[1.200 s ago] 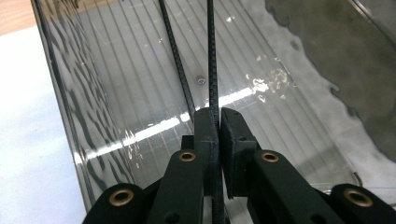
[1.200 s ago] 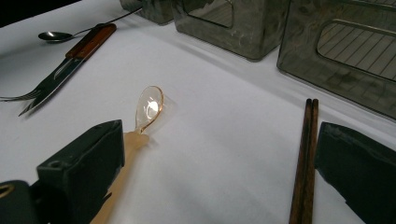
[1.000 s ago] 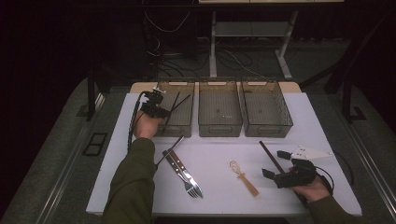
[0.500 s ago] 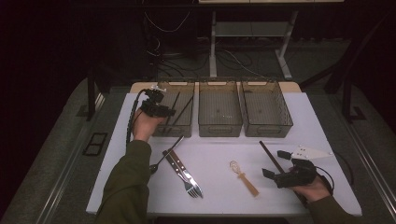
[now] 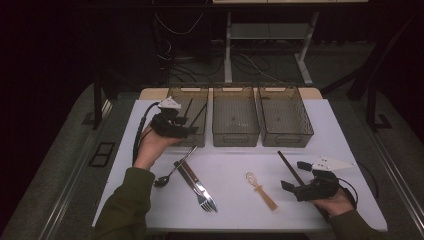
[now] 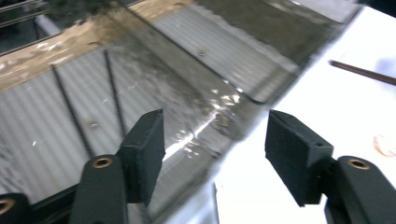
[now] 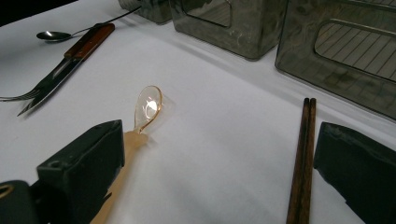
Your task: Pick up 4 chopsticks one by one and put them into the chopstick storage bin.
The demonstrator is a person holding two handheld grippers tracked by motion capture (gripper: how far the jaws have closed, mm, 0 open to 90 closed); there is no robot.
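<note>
High view: the work appears to be the sorting of cutlery into three clear bins, and by judgement only a small part is done. Two dark chopsticks [image 5: 192, 112] are already lying in the left bin [image 5: 187, 142], while the middle bin [image 5: 235, 140] and the right bin [image 5: 287, 140] seem to hold nothing. The left gripper [image 5: 187, 131] is held over the front of the left bin; its jaws have just been opening and are now about half spread, and in the left gripper view nothing is seen between them (the chopsticks [image 6: 88, 112] rest on the ribbed bin floor below). The right gripper [image 5: 296, 176] rests near the front right of the table with its jaws wide apart and empty, a brown pair of chopsticks [image 7: 301, 158] and an amber plastic spoon [image 7: 142, 116] lying between them on the surface, untouched. Still to be sorted are also a metal spoon [image 5: 167, 175] and a knife and fork [image 5: 197, 185]. The table [image 5: 350, 125] is covered in white and is otherwise bare; around it the room is dark, with grey flooring, cables and the legs of a further table behind
</note>
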